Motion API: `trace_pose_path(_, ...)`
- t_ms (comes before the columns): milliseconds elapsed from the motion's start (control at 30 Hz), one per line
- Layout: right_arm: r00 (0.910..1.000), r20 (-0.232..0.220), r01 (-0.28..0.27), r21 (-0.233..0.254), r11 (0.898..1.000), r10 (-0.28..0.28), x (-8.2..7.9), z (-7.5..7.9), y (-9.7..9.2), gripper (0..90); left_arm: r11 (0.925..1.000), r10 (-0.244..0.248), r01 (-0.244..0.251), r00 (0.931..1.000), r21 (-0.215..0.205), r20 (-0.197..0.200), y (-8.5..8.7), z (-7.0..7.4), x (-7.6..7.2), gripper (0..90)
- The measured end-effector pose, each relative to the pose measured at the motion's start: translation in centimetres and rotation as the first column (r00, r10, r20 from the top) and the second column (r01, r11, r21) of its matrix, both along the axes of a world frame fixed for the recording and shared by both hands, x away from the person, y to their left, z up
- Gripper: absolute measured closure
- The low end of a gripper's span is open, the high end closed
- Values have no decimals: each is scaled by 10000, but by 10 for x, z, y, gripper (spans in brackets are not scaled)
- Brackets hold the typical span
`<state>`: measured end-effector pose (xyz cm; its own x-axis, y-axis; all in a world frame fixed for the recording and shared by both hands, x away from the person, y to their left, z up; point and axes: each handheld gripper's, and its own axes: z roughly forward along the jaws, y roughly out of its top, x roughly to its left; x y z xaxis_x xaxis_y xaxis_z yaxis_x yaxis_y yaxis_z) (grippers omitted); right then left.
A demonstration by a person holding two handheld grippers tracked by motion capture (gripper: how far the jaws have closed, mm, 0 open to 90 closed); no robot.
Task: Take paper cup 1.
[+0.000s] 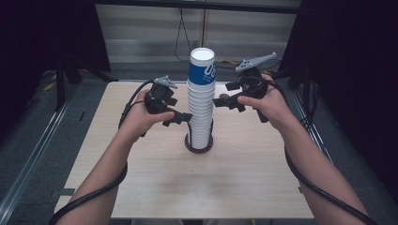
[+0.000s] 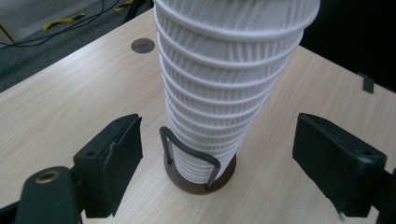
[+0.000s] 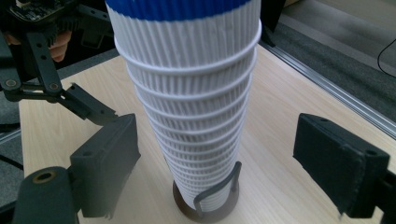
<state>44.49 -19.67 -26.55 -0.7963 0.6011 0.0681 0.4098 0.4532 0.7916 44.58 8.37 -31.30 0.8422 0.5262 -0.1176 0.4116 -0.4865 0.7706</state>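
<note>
A tall stack of white ribbed paper cups [image 1: 201, 112], topped w/ a blue-banded cup w/ white lettering [image 1: 202, 68], stands upright in a round dark-brown holder base [image 1: 199, 148] w/ thin wire hoops [image 2: 189, 154], roughly mid-table. The surface is a pale wood-grain tabletop [image 1: 155, 183], light beige, bare apart from the stack; a round cable hole [image 2: 143, 45] sits in it near the far edge in the left gripper view.

The left gripper [image 1: 184, 117] is held at the stack's left side, low-to-mid height, jaws spread wide apart and gripping nothing; in its own view the stack's lower part sits between the 2 black pads [image 2: 116, 158], not touching either. The right gripper [image 1: 219, 101] is at the stack's right side, a bit higher, jaws likewise wide apart and empty; in the right gripper view the stack rises between its pads [image 3: 109, 161], clear of both, w/ the left gripper seen beyond at upper left.

Room: dim, dark curtains [image 1: 47, 37] both sides, a pale grey wall panel [image 1: 150, 28] behind w/ a black cable [image 1: 180, 33] hanging down it. Grey floor [image 1: 33, 136] around the table, metal floor rail [image 1: 28, 159] at left; yellow-black cable [image 2: 70, 19] on the floor past the table's edge. Black cables trail from both grippers along the person's forearms.
</note>
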Motion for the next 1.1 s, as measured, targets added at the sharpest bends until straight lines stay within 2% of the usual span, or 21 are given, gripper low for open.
trace_pose_path(233,10000,2,-78,71,9999,78,4,4,7,136,10000,-12,12,10000,-50,8,0,4,2,160)
trace_pose_path(367,9999,-83,-58,298,9995,61,7,6,9,136,10000,-23,24,10000,-68,26,-1,7,3,160)
trace_pose_path(633,9999,89,-98,535,9985,93,9,15,17,136,10000,-24,24,10000,-40,69,-4,8,5,160)
trace_pose_path(1000,9998,139,-148,688,9975,139,15,20,29,125,9996,-298,298,9994,6,150,-15,13,8,160)
trace_pose_path(1100,9997,202,-155,508,9986,145,15,21,35,125,9994,-317,319,9993,-125,189,-18,12,8,160)
